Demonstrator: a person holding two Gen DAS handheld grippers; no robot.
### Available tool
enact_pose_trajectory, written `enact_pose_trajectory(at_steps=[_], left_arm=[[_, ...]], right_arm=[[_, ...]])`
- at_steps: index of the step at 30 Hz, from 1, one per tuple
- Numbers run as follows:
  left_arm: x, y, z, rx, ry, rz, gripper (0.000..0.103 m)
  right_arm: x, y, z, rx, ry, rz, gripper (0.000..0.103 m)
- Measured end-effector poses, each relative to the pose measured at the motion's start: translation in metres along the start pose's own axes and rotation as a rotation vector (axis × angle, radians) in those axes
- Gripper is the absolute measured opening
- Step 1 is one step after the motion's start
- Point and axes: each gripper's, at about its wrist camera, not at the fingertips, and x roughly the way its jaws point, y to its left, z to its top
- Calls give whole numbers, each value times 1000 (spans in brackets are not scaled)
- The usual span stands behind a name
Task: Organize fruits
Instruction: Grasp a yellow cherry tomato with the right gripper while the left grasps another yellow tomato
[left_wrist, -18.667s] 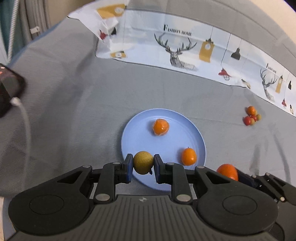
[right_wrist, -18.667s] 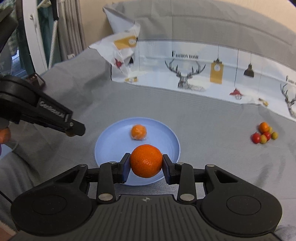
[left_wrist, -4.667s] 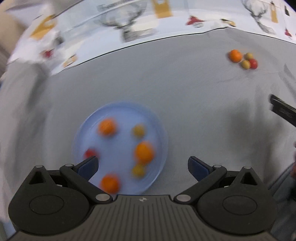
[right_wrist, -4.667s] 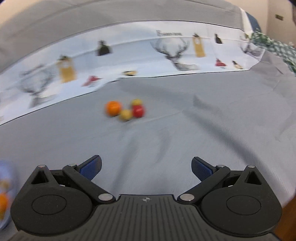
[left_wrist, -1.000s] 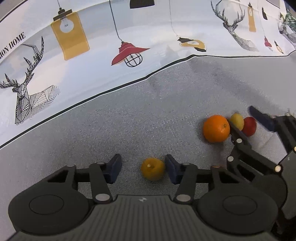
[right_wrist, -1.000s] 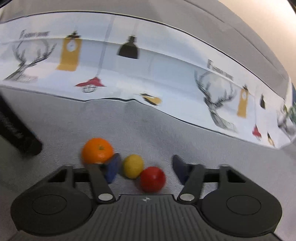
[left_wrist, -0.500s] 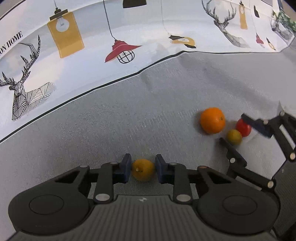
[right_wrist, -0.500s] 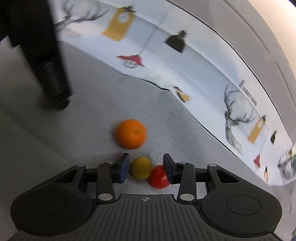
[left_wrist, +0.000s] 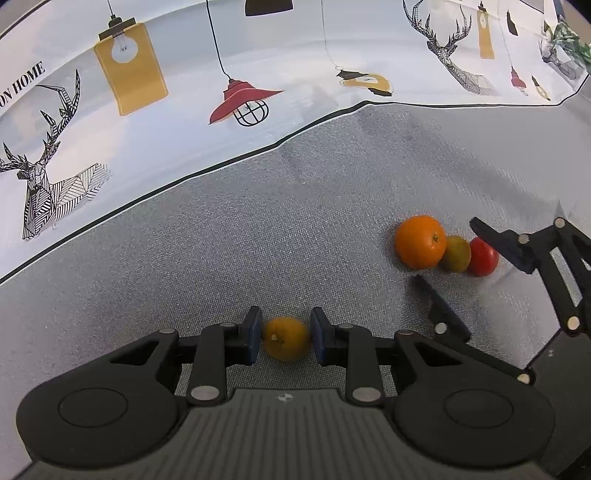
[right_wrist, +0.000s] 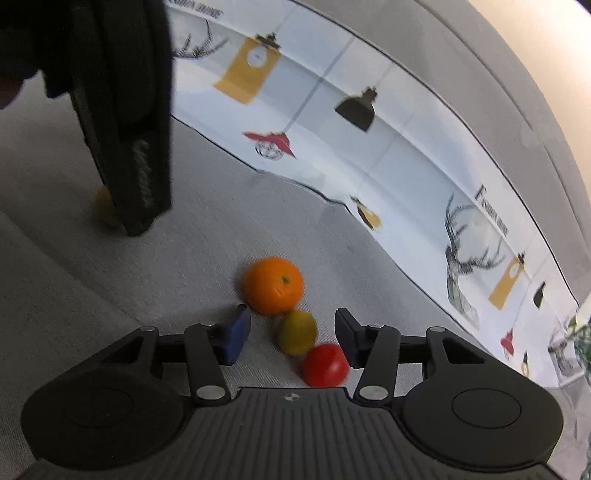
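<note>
My left gripper (left_wrist: 286, 340) is shut on a small yellow-orange fruit (left_wrist: 287, 338) just above the grey cloth. To its right lie an orange (left_wrist: 420, 241), a yellow-green fruit (left_wrist: 457, 254) and a red tomato (left_wrist: 483, 256) in a row. My right gripper (right_wrist: 292, 338) is open around the yellow-green fruit (right_wrist: 297, 332), with the tomato (right_wrist: 325, 364) by its right finger and the orange (right_wrist: 273, 285) just ahead. The right gripper also shows in the left wrist view (left_wrist: 476, 266). The plate is out of view.
A white printed sheet (left_wrist: 184, 92) with deer and lamp pictures lies along the far side of the grey cloth (left_wrist: 258, 240). The left gripper's body (right_wrist: 122, 110) rises at the upper left of the right wrist view.
My left gripper has stayed shut on the small yellow-orange fruit. My right gripper's jaws have opened wider around the yellow-green fruit and tomato.
</note>
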Motion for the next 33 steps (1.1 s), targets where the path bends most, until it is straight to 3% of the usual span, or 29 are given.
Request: enact_pose_trajectory(at_steps=[4,6,9,15,20,28,30,31,33], left_arm=[[0,1,1,-9,2,-4,31],[0,1,1,-7,3,-5,31],[0,1,1,-3,4,-7,31],[0,0,0,0,0,-4,31],[-1,1,0,6,1,-13,32],[-3,-1,-2,42,-6,-20,31],[-4,-4,-4,66,-2,-19,31],[-6,-7,-5,77,-6,-13,31],[-10,-10,-8,82,-7,-7,31]], right_arm=[[1,2,0,21,-42,21,53],[3,-7,0,126,-26,59,53],[7,-32,-5,339,32,109,62],[10,-28,-5,387,-16,162,63],[17,-47,-15,579,36,258,59],[15,-46,-21,573,43,260,59],[16,-49,-22,599,52,282,48],[16,-53,-22,621,61,285,27],[16,-64,-29,681,62,321,27]])
